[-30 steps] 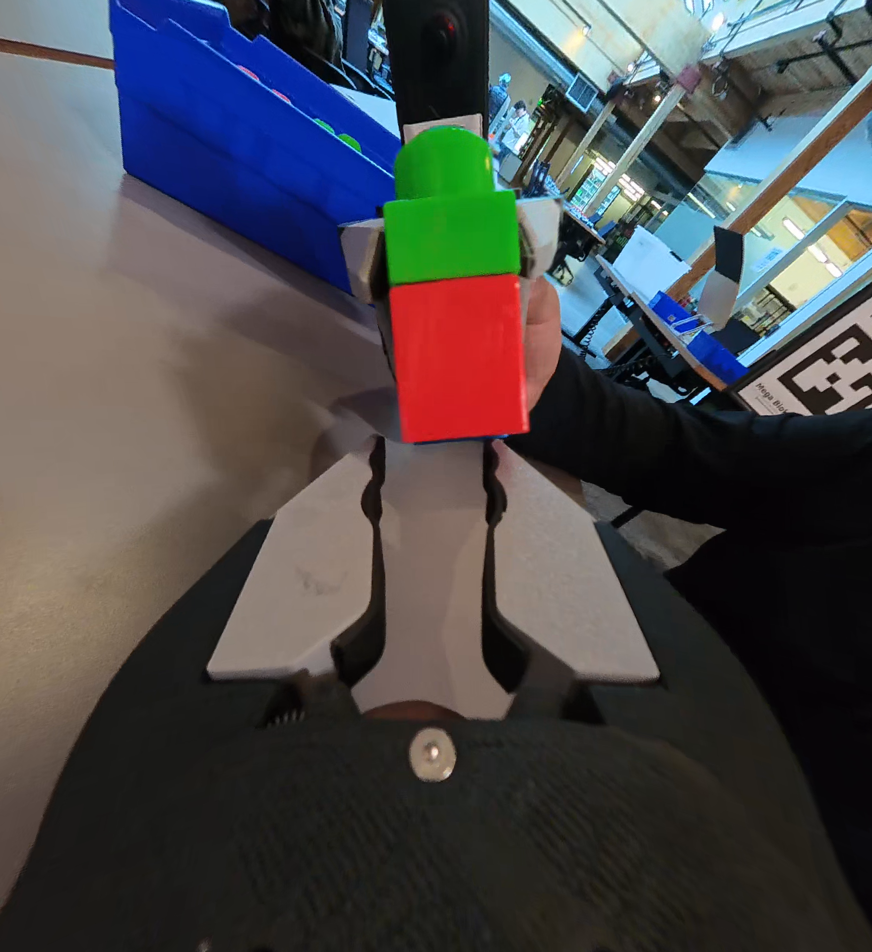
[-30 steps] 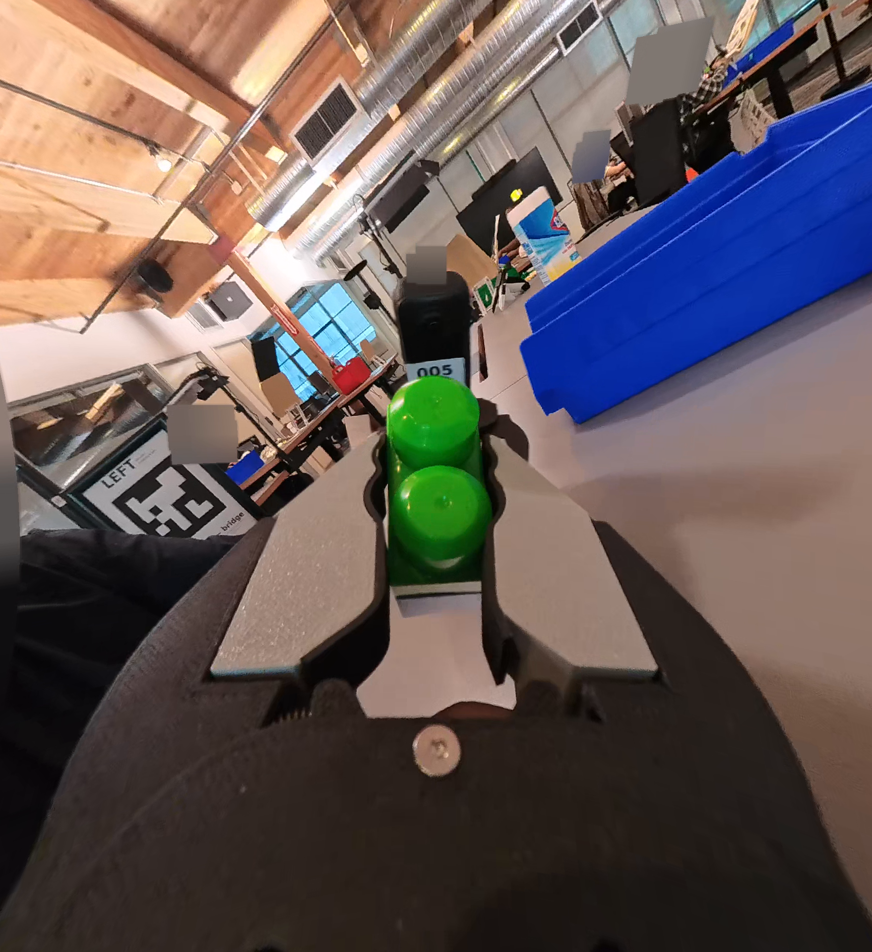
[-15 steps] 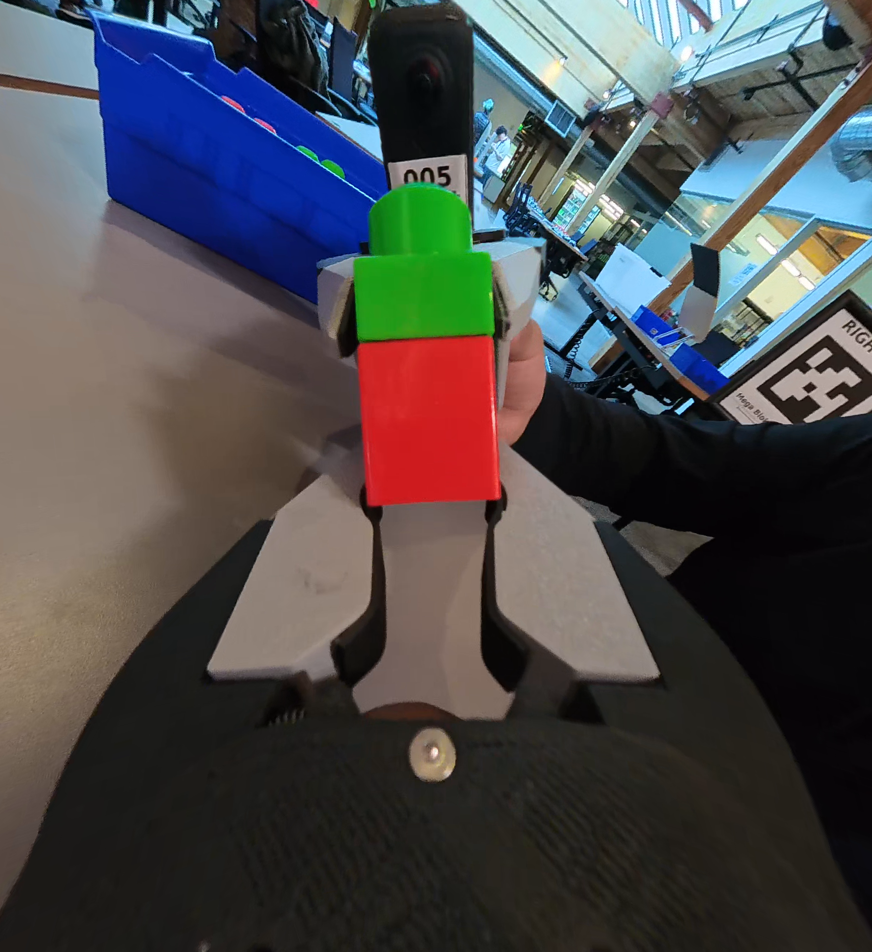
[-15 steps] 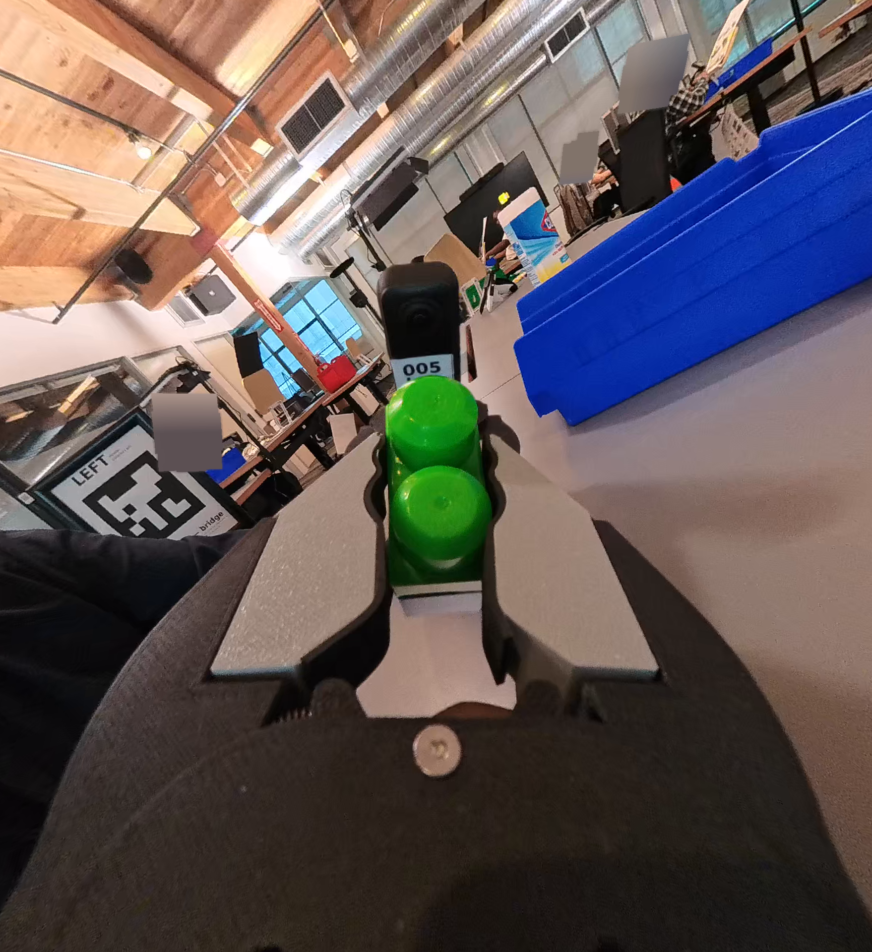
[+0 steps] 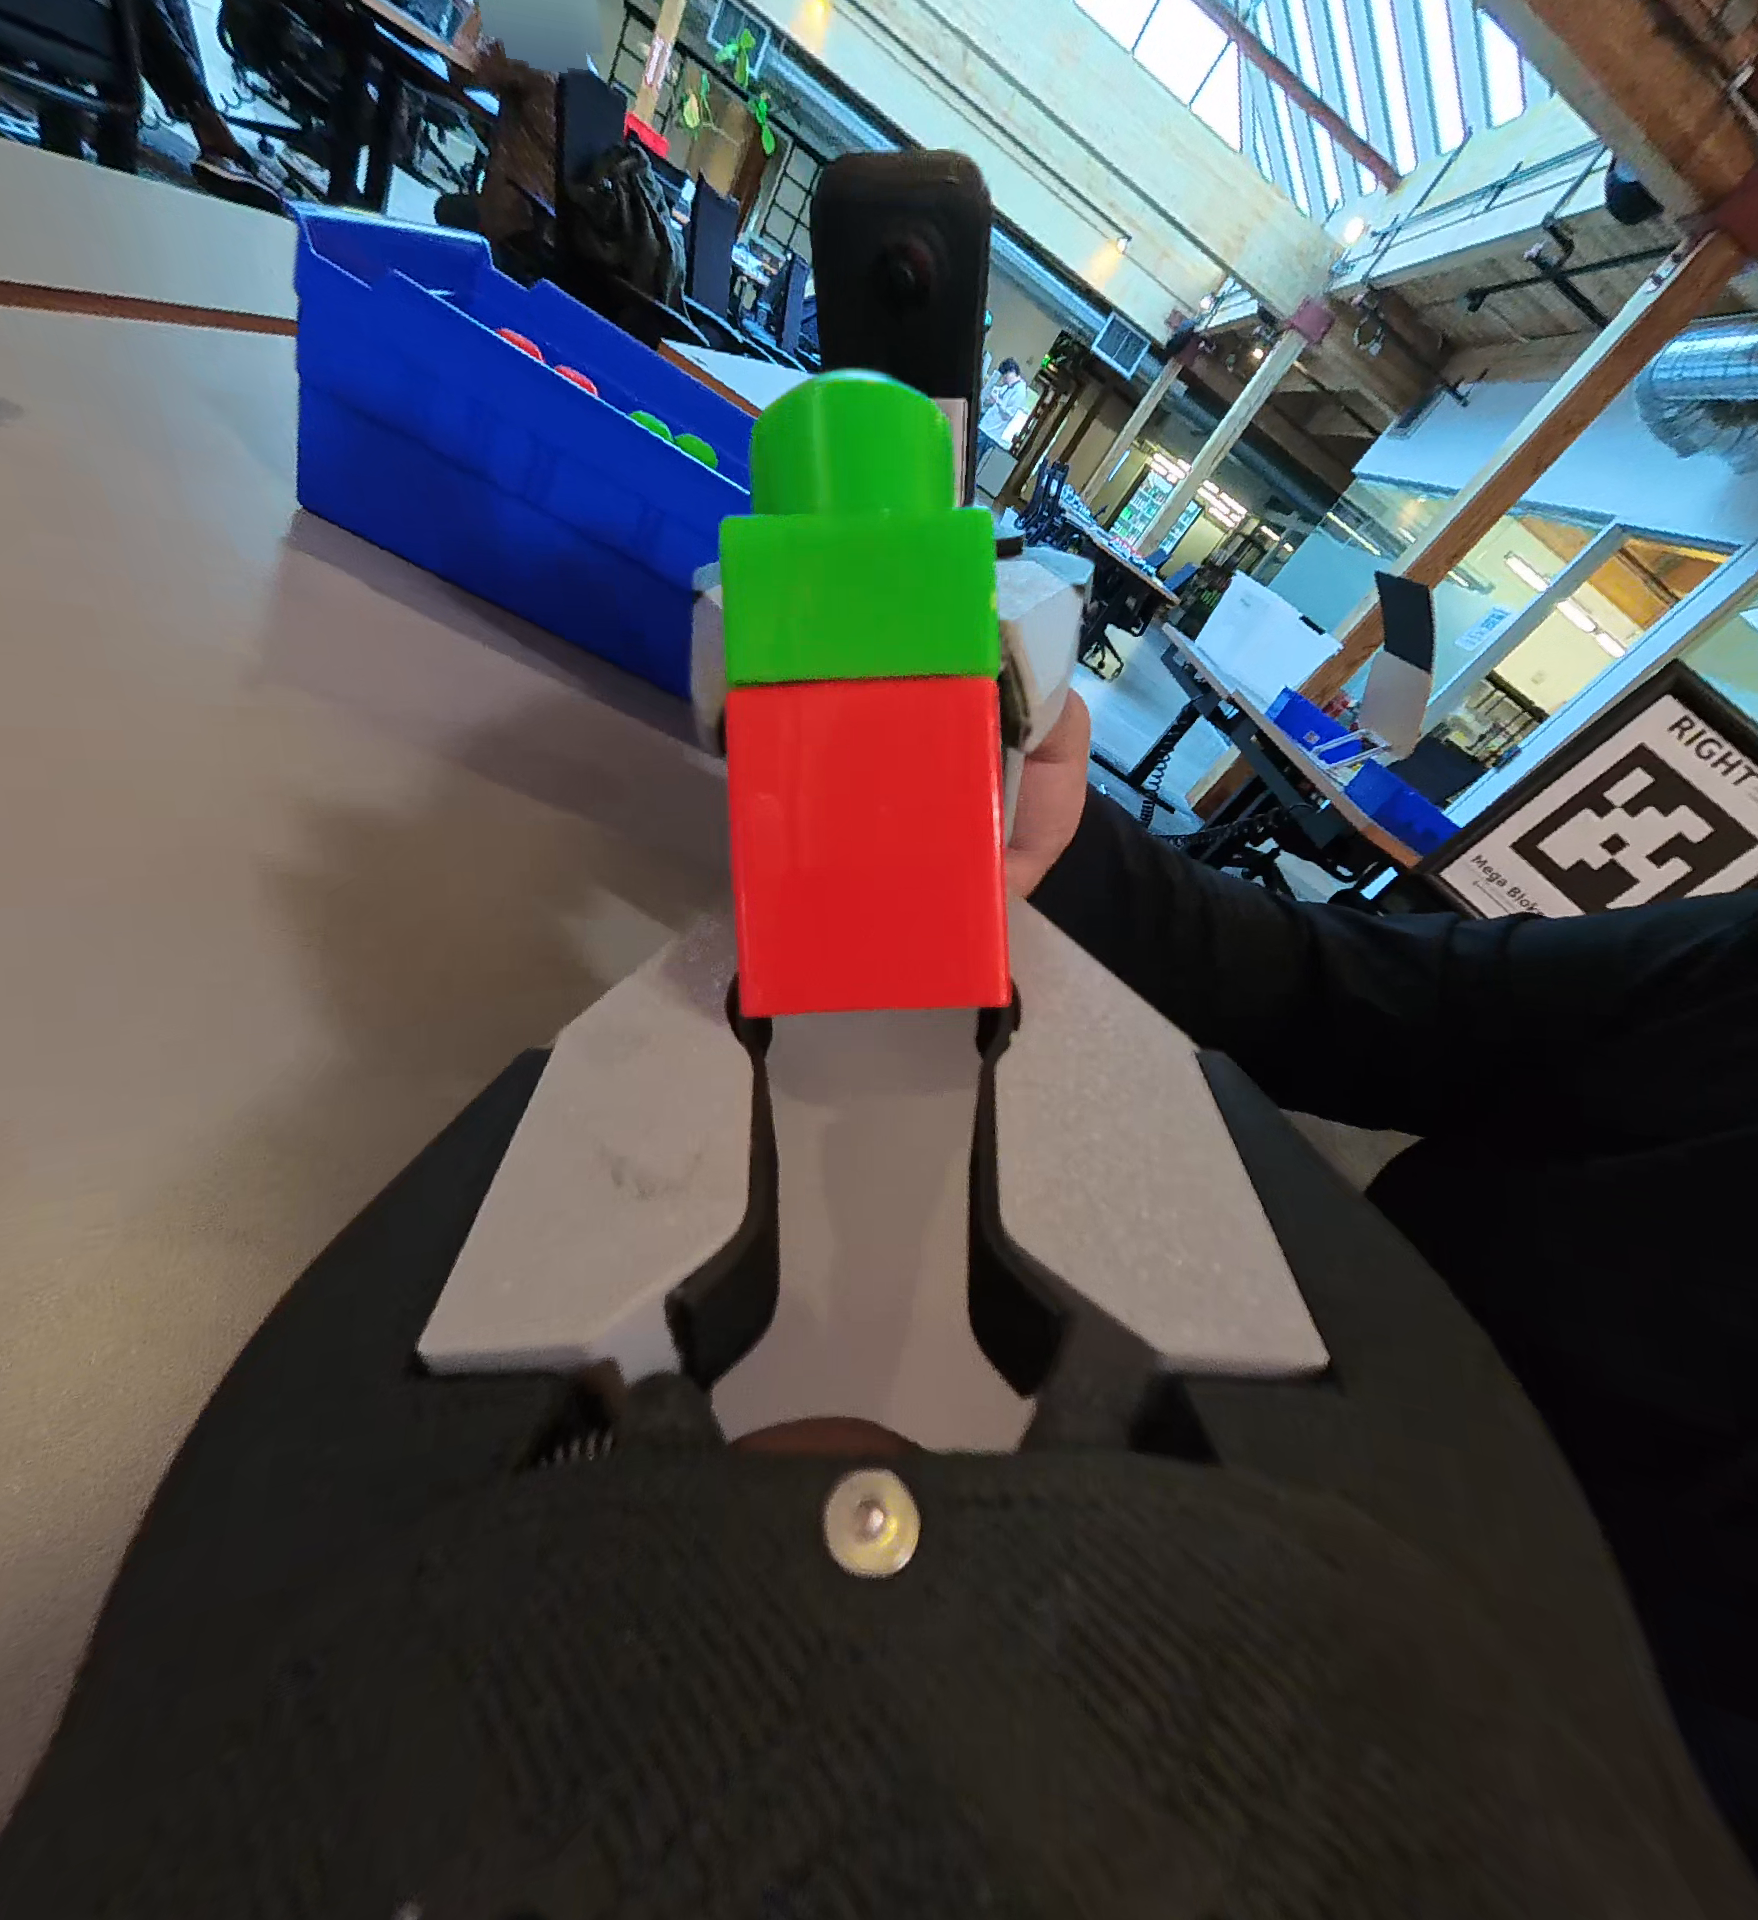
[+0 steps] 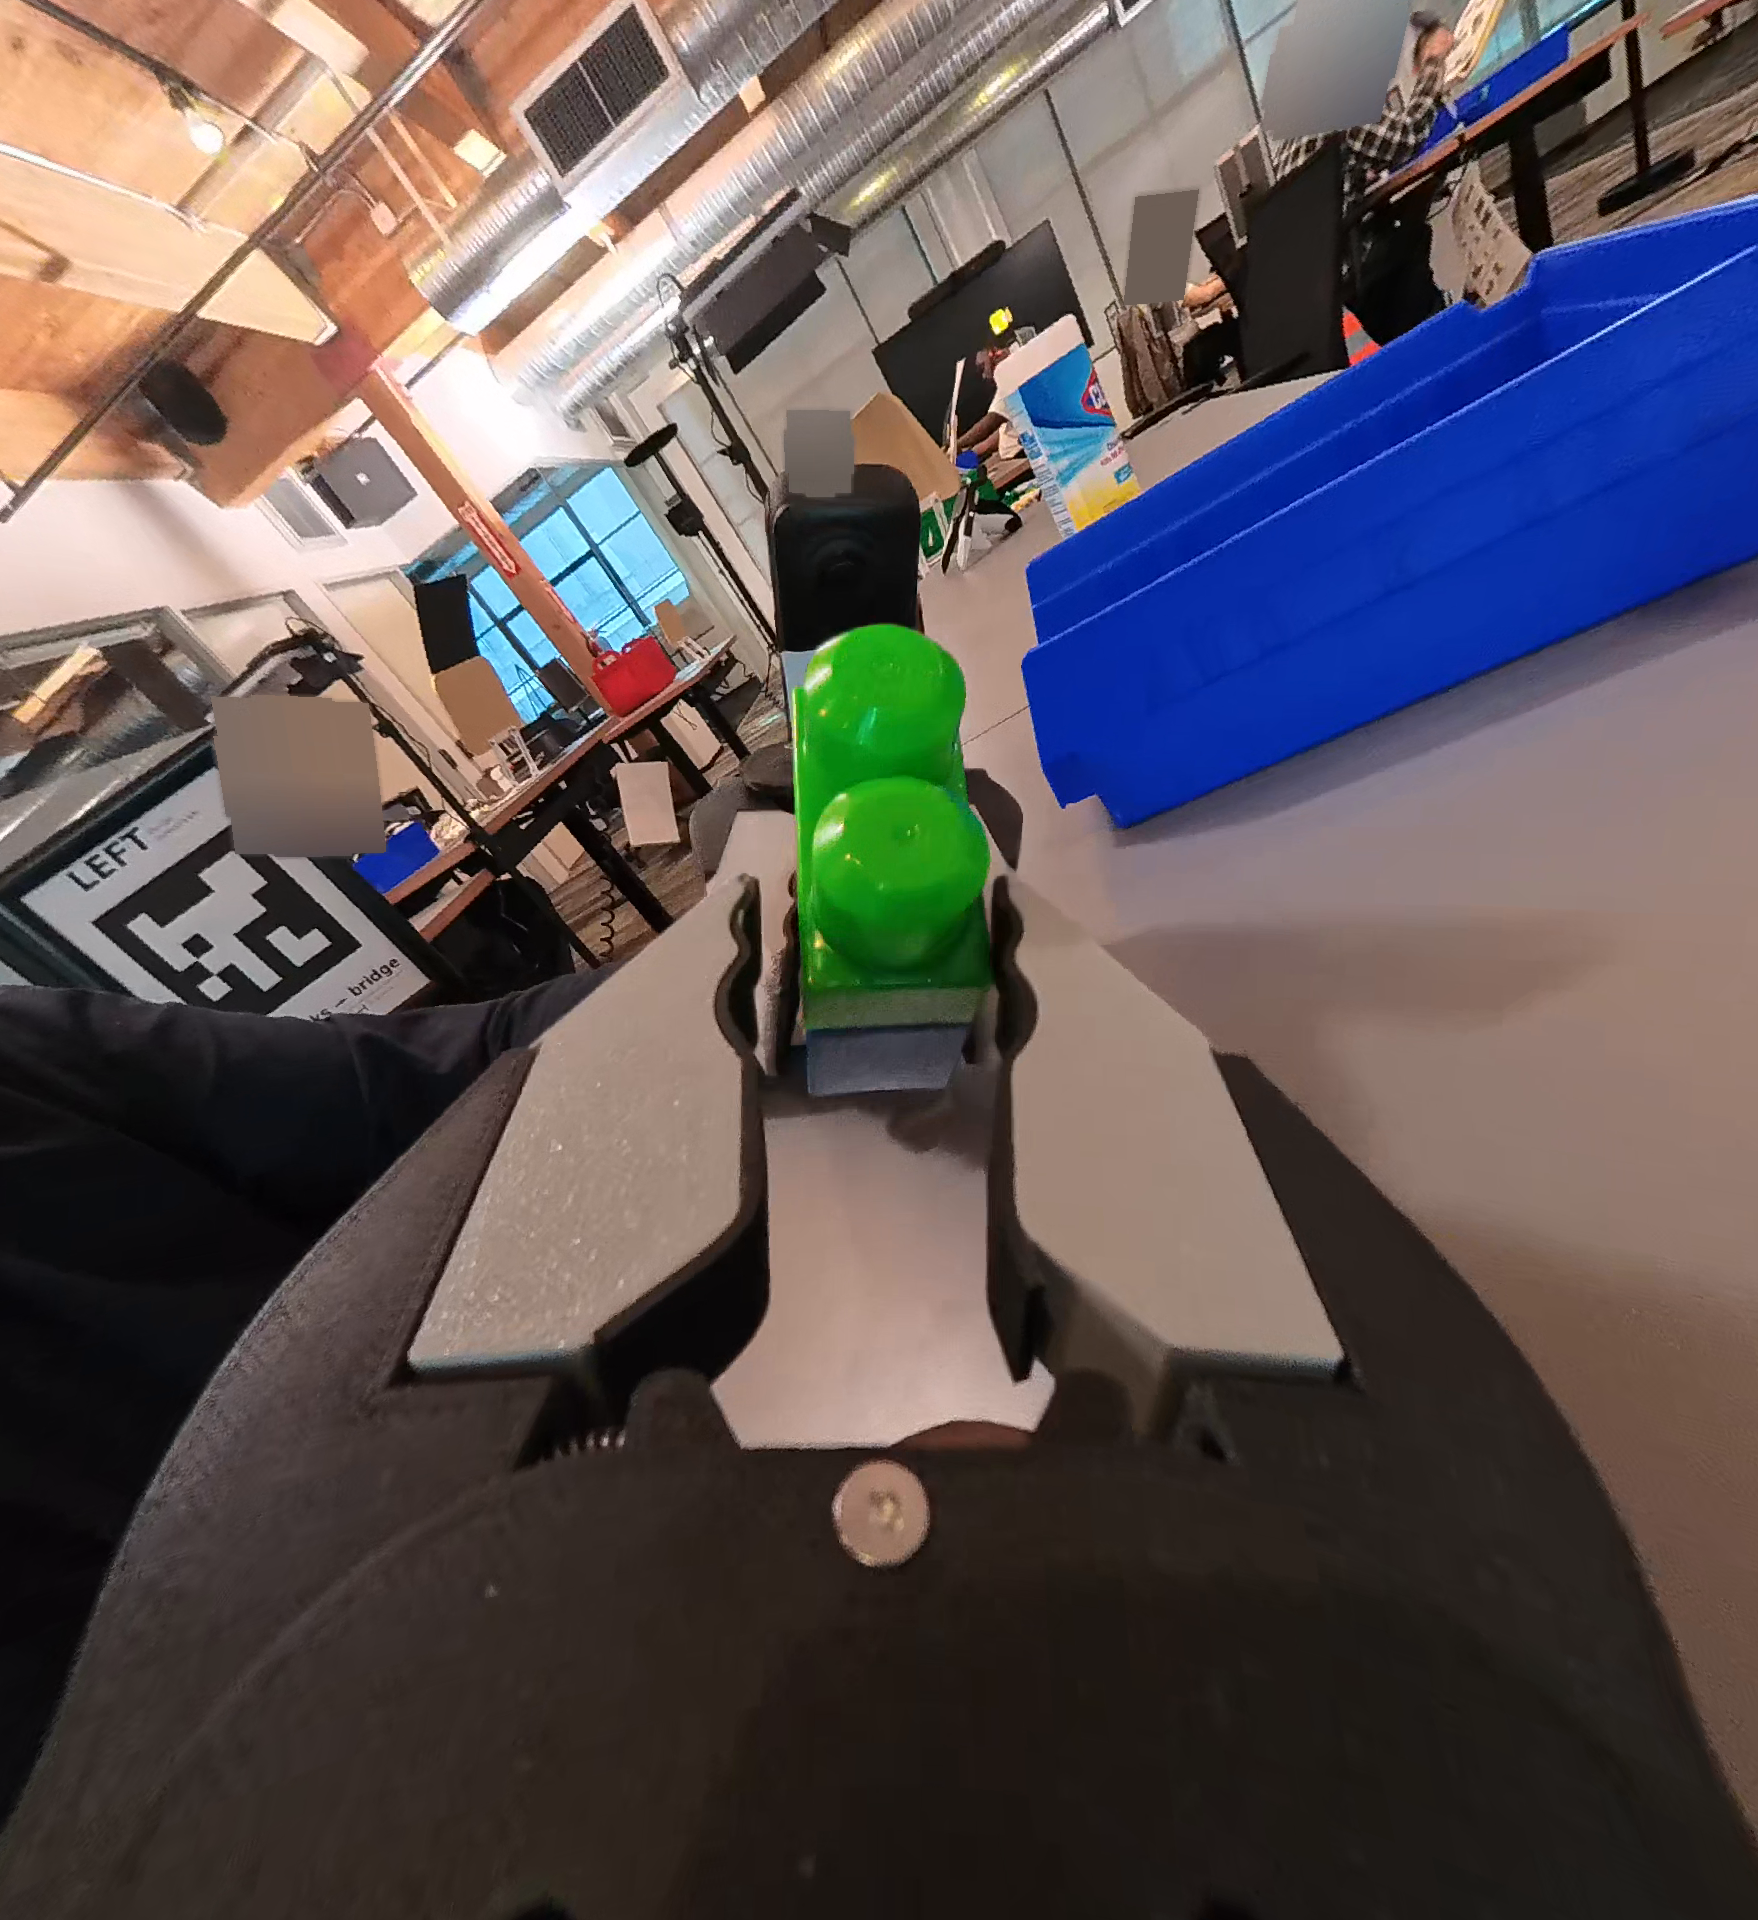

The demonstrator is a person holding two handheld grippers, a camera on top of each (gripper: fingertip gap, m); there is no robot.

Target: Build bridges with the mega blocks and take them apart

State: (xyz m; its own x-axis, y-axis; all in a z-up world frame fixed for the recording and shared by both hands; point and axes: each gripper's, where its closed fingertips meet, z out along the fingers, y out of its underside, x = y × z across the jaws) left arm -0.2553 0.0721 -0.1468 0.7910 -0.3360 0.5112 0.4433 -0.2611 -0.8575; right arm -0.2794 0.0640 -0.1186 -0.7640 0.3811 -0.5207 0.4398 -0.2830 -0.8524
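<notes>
two hand-held grippers meet nose to nose above a grey table (image 5: 179, 831), sharing one small stack of mega blocks: a green block (image 5: 859, 597) pressed onto a red block (image 5: 870, 847). the left hand-held gripper (image 5: 870, 997) is clenched on the lower end of the red block, its fingers (image 5: 646, 1039) flanking the bottom corners. in the right wrist view the right hand-held gripper (image 6: 880, 925) is closed around the green block (image 6: 890, 852), whose two studs face the lens, with a grey-blue face just beneath it that cannot be identified. in the left wrist view the far gripper's pale fingertips (image 5: 1036, 644) bracket the green block at the seam, a person's hand (image 5: 1046, 821) and dark sleeve (image 5: 1322, 997) behind them. holding one block in each tool, opposed, looks like the set-up for pulling the pair apart, or for seating them; which of the two cannot be told.

a blue bin (image 5: 501, 499) stands on the table beyond the stack, with red and green studs of more blocks (image 5: 667, 431) showing over its rim; in the right wrist view the bin (image 6: 1374, 582) lies off to the right. a black camera (image 5: 901, 281) rises behind the stack. framed marker boards (image 5: 1633, 821) stand at the table's edge, and an open workshop with desks fills the background. nothing lies between the stack and the bin; the table under the grippers looks bare.
</notes>
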